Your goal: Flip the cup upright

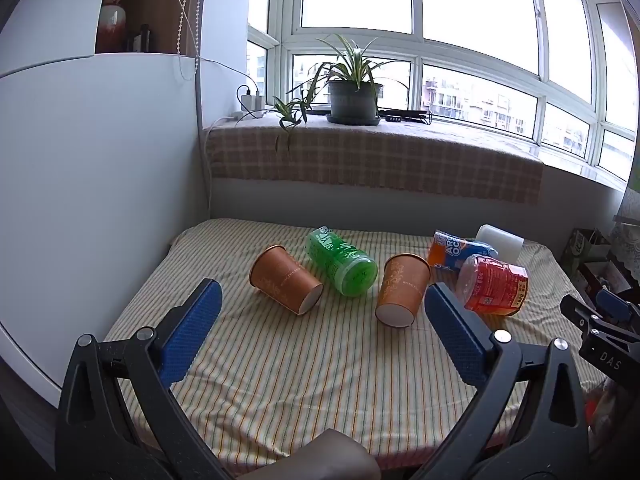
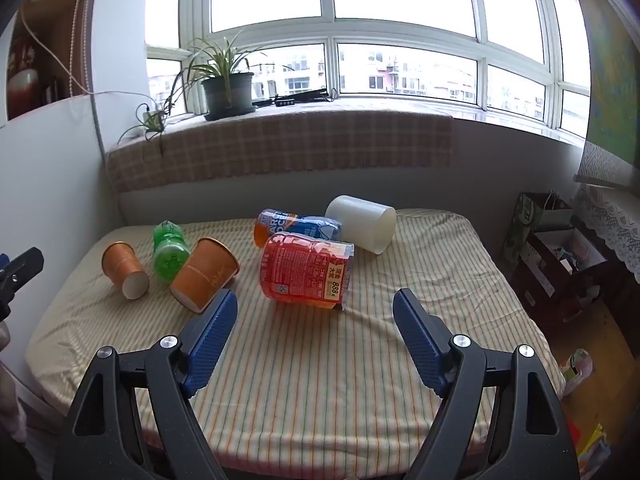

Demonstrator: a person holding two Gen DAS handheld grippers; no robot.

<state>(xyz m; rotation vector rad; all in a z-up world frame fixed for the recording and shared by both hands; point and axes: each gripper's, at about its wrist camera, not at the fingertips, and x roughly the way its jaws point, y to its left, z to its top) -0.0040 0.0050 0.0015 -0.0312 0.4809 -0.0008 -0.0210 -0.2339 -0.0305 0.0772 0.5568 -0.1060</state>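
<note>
Two orange paper cups lie on their sides on the striped tablecloth. The left cup (image 1: pixel 285 285) (image 2: pixel 125 270) has its white base toward me. The right cup (image 1: pixel 402 289) (image 2: pixel 205 273) also shows its base. A white plastic cup (image 2: pixel 362 229) (image 1: pixel 500 242) lies on its side at the back right. My left gripper (image 1: pixel 322 300) is open and empty, short of the two orange cups. My right gripper (image 2: pixel 314 312) is open and empty, just in front of a red packaged cup (image 2: pixel 306 270) (image 1: pixel 493 285).
A green bottle (image 1: pixel 342 261) (image 2: pixel 170 249) lies between the orange cups. A blue-orange packet (image 1: pixel 456 254) (image 2: pixel 298 228) lies behind the red one. A potted plant (image 1: pixel 354 96) stands on the windowsill. A white cabinet (image 1: pixel 96 184) is at the left; boxes (image 2: pixel 560 256) at the right.
</note>
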